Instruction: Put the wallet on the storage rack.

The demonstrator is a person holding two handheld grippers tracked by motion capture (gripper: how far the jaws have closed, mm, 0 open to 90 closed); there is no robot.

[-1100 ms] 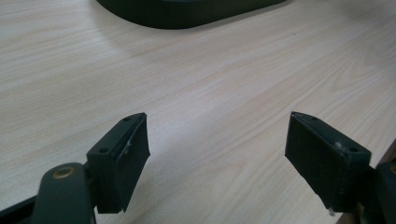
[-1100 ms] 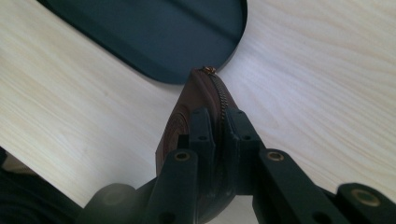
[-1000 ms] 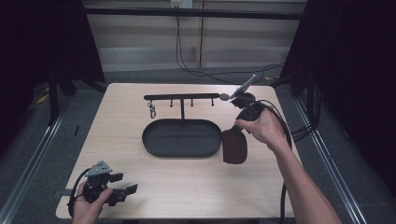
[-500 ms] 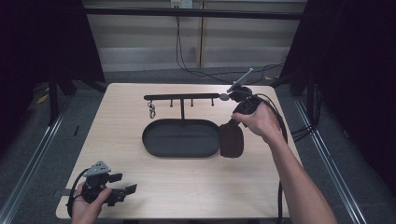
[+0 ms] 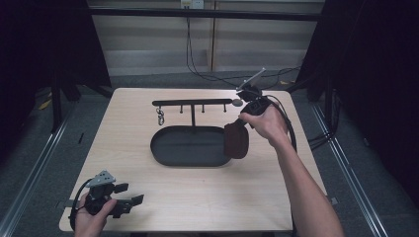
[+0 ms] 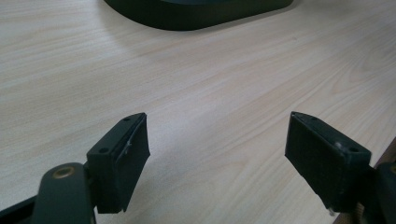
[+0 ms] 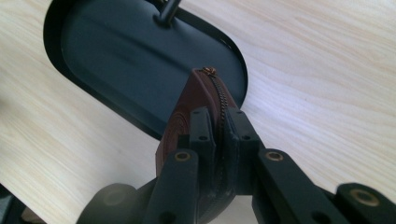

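Left gripper (image 5: 129,202): held low at the near left corner of the desk (image 5: 247,197); jaws spread wide with bare wood between them, nothing gripped; pointed toward the tray across the desk.

Left hand (image 5: 89,217): wrapped around the gripper body at the desk's near edge.

Tray (image 5: 170,148): dark oval dish at mid-desk, apparently empty; a thin post rises from its far side.

Pouch (image 5: 236,140): brown zippered pouch, hanging off the desk over the tray's right end; long axis close to vertical, zipper edge running along the jaw line in the right gripper view (image 7: 205,102).

Right gripper (image 5: 242,118): above the pouch, pointing down; jaws closed tight on the pouch's upper edge, one to each side of the zipper (image 7: 219,98).

Right hand (image 5: 264,123): grips the gripper body just right of the tray.

Rack (image 5: 192,102): dark horizontal bar with short pegs, standing behind the tray; a small key ring (image 5: 160,117) hangs near its left end.

Key relation: pouch lies straight below the right jaws, tray directly under its lower end, rack just beyond; right hand far nearer than left.

Probable next step: either lowering into the tray or hanging on a peg; not determinable from these views.
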